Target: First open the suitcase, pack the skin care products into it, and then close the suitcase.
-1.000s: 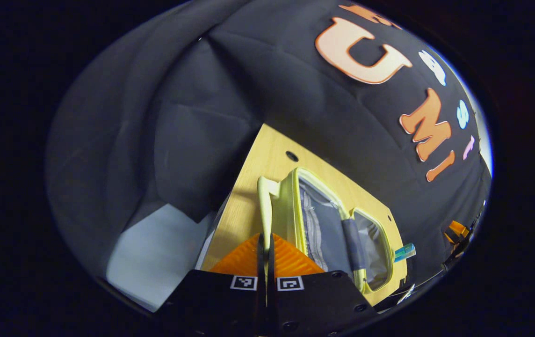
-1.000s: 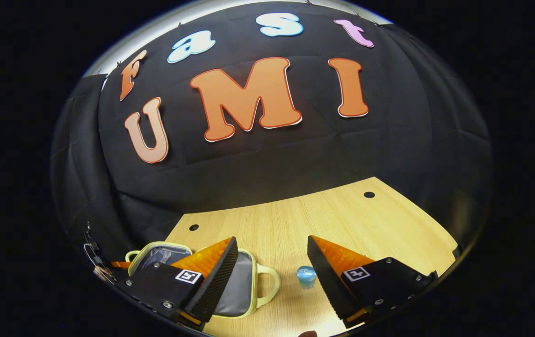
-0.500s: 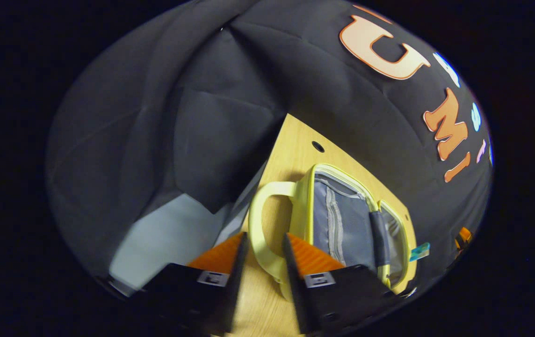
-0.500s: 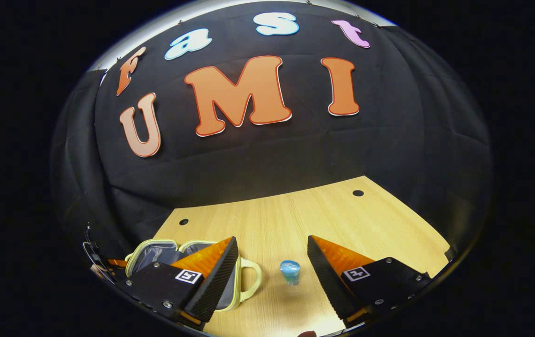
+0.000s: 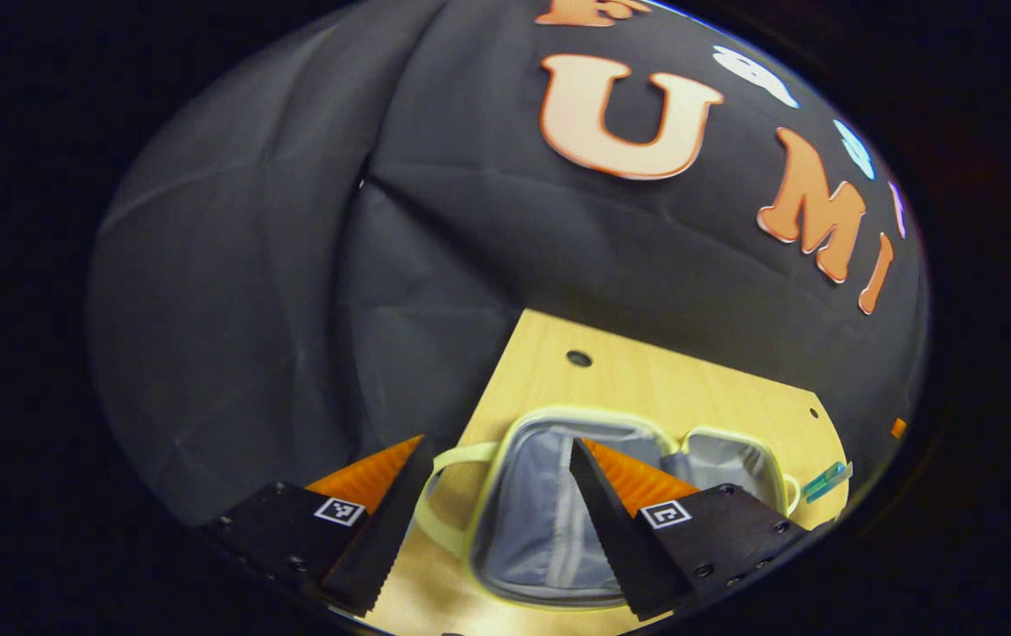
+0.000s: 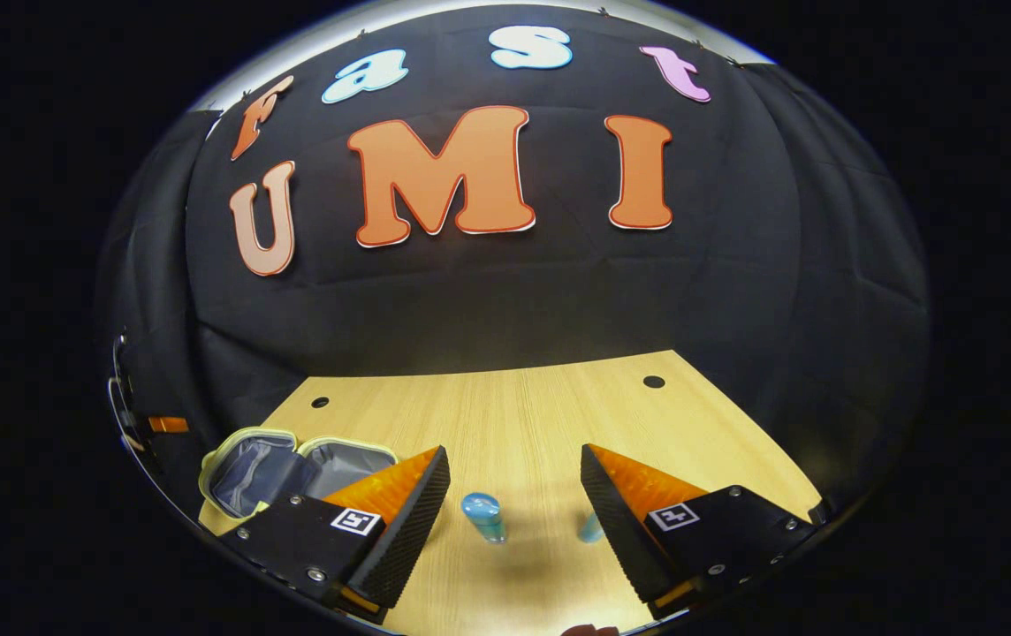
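The yellow-green suitcase lies open flat on the wooden table, its grey lining facing up. It has a near half, a far half and a handle at the left. My left gripper is open just above the near half, holding nothing. In the right gripper view the suitcase sits at the far left. My right gripper is open over the table. A blue bottle stands between its fingers, untouched. A second blue bottle is partly hidden behind the right-hand finger.
A teal bottle lies on the table just past the suitcase's far half. Round holes mark the tabletop's back corners. The black cloth wall closes the back and sides. Open wood lies right of the bottles.
My left gripper went from shut at the suitcase handle to wide open and swung over the open case. My right gripper moved rightward, bringing one blue bottle between its fingers and a second into view.
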`<state>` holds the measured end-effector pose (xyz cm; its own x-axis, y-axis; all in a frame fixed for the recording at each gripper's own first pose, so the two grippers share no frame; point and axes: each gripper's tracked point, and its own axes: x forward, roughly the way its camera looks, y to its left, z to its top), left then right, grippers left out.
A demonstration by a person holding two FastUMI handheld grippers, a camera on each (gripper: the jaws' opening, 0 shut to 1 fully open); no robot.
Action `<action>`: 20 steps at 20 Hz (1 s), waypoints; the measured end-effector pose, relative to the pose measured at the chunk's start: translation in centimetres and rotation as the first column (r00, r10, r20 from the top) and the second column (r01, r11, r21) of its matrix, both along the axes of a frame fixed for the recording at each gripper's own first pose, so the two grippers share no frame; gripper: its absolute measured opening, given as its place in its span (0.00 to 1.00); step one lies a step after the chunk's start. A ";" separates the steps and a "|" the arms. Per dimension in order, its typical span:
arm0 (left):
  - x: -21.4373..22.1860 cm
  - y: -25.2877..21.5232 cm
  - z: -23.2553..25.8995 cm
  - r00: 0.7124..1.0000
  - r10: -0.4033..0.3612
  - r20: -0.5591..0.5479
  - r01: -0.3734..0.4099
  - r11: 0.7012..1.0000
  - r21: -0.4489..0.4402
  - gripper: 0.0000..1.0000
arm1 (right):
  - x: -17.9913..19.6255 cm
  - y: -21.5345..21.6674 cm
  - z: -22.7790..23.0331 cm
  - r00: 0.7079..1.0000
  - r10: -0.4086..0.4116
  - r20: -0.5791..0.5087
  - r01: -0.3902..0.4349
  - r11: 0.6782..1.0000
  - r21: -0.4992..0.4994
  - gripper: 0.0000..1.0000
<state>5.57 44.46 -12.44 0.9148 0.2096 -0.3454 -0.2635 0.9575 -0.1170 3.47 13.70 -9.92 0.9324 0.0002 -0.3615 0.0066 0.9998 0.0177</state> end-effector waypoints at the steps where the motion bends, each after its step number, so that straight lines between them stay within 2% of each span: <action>1: 0.4 -2.3 2.0 0.999 -0.015 0.042 0.014 1.000 0.027 1.00 | 0.3 -0.8 0.2 1.000 -0.005 0.008 0.005 1.000 -0.003 0.94; 2: 0.8 -4.8 3.9 0.996 -0.033 0.080 0.029 0.998 0.052 0.97 | 0.6 -1.7 0.4 1.000 -0.012 0.020 0.012 1.000 -0.007 0.94; 5: 1.3 -13.0 7.9 0.983 -0.105 0.148 0.089 0.990 0.110 0.96 | 1.4 -3.3 0.4 1.000 0.006 0.029 -0.006 1.000 -0.014 0.94; 9: 2.2 -22.9 9.6 0.965 -0.186 0.185 0.152 0.971 0.182 0.97 | 2.0 -4.6 -0.5 0.999 0.042 0.034 -0.042 0.999 -0.012 0.94; 16: 4.0 -39.1 5.0 0.941 -0.285 0.185 0.257 0.953 0.162 0.97 | 1.6 -6.7 -4.4 0.995 0.094 -0.027 -0.093 0.995 0.039 0.94; 20: 4.6 -45.8 2.0 0.930 -0.334 0.154 0.305 0.934 0.183 0.97 | 1.0 -8.1 -6.6 0.991 0.114 -0.068 -0.111 0.993 0.044 0.94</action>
